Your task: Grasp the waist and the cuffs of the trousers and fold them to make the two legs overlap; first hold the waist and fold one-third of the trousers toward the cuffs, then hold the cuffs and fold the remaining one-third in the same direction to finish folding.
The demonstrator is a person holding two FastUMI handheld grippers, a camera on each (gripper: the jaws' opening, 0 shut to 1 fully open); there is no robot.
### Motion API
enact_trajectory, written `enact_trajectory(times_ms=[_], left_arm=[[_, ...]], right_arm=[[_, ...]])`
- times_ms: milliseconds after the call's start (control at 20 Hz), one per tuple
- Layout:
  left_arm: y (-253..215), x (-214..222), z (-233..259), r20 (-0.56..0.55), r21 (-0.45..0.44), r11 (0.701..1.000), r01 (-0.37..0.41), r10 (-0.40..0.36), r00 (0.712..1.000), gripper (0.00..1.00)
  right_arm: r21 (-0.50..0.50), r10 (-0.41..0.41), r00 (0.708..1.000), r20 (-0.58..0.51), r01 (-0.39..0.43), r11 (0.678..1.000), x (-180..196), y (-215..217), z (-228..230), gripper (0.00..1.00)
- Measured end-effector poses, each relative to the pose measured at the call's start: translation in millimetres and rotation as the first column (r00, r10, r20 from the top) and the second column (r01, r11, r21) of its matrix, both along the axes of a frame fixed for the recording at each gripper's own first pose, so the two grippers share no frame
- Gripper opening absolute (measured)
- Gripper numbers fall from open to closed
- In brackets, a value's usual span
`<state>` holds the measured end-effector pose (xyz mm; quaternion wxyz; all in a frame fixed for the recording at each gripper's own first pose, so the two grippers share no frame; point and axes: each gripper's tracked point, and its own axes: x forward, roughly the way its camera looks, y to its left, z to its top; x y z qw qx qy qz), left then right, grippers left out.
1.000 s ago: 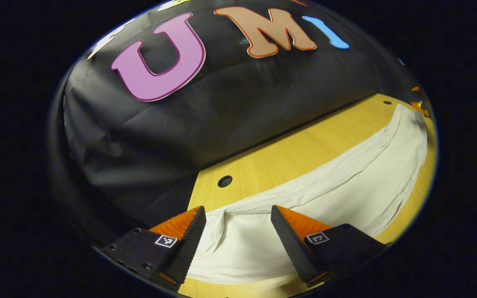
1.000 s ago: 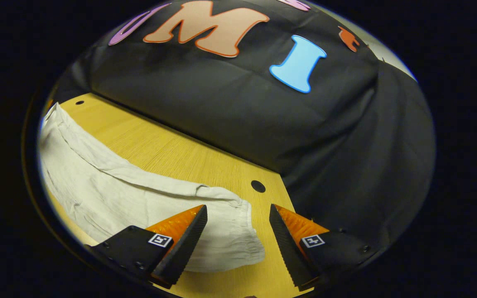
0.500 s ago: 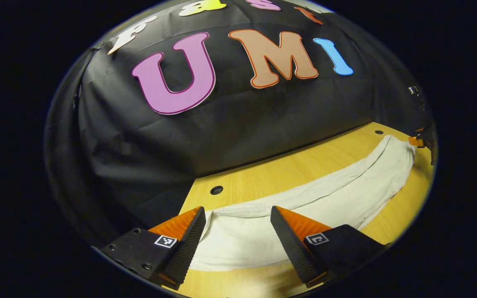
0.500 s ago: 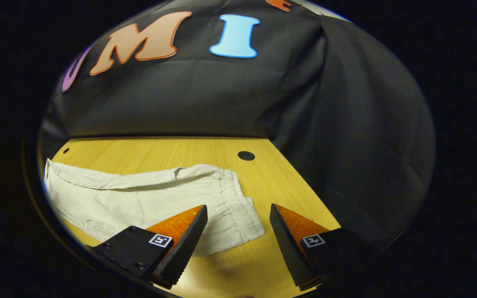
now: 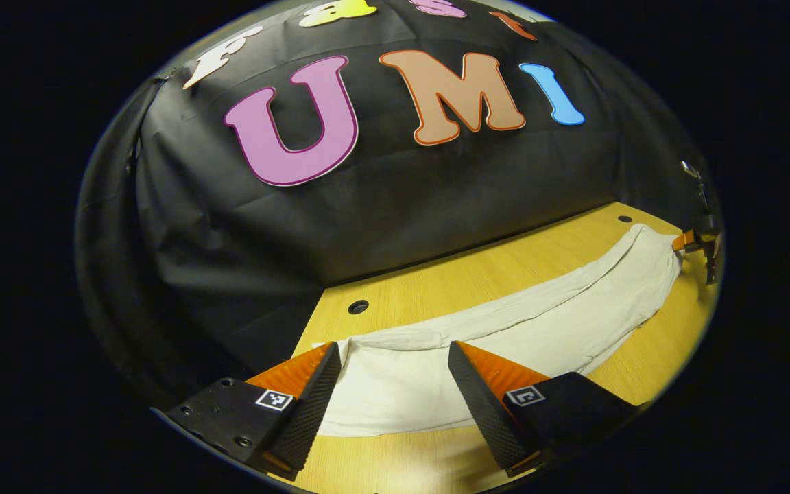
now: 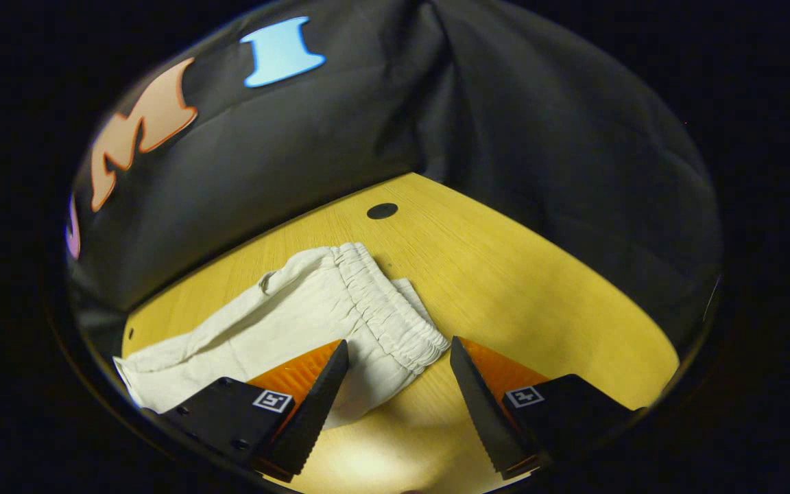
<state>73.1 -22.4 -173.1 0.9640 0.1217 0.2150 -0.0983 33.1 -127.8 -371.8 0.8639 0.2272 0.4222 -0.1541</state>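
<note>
Pale cream trousers (image 5: 505, 336) lie stretched flat along the yellow wooden bench (image 5: 477, 274) in the left gripper view, running from the near end by the bench's left edge toward its far right corner. The left hand-held gripper (image 5: 391, 391) hangs just above the near end of the cloth with its two fingers spread apart — nothing is pinched between them. A round dark hole (image 5: 358, 307) sits in the bench near its back edge, another hole (image 5: 624, 219) by the far corner. At the far end of the trousers the right hand-held gripper (image 5: 695, 241) shows small, right beside the cloth; whether it touches is unclear.

In the right gripper view the gathered elastic waist (image 6: 385, 312) points toward the camera, the legs trailing off toward the bench's left edge. The right hand-held gripper (image 6: 398, 394) has its fingers wide apart, straddling the waist's near corner — not clamped on it. A hole (image 6: 382, 210) lies beyond the waist near the back edge.
</note>
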Motion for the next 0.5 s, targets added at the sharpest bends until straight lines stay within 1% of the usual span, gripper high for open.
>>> enact_trajectory(times_ms=[100,150,200,250,350,400,500], left_arm=[[1,-1,1,0.000,0.006,1.000,0.002,-0.002,1.000,0.96],[1,-2,3,0.005,0.006,1.000,0.002,-0.002,1.000,0.96],[2,-3,4,0.007,0.007,1.000,0.000,0.000,1.000,0.96],[5,-4,5,0.007,0.007,1.000,-0.003,0.003,1.000,0.96],[8,-6,5,0.003,0.002,1.000,-0.014,0.014,1.000,0.96],[10,-8,4,-0.001,-0.001,1.000,-0.020,0.020,1.000,0.96],[12,-11,3,-0.010,-0.009,1.000,-0.030,0.030,0.999,0.96]], right_arm=[[0.061,-0.050,0.998,-0.037,0.052,0.997,-2,1,-10,0.96],[0.084,-0.059,0.997,-0.057,0.063,0.994,-5,5,-12,0.97],[0.074,-0.069,0.997,-0.035,0.071,0.995,1,1,-13,0.92],[0.083,-0.069,0.997,-0.045,0.072,0.994,-1,5,-14,0.88],[0.072,-0.076,0.995,-0.059,0.080,0.994,-3,2,-19,0.76],[0.084,-0.071,0.994,-0.082,0.078,0.993,-6,3,-23,0.56],[0.088,-0.074,0.994,-0.082,0.081,0.993,-7,4,-19,0.16]])
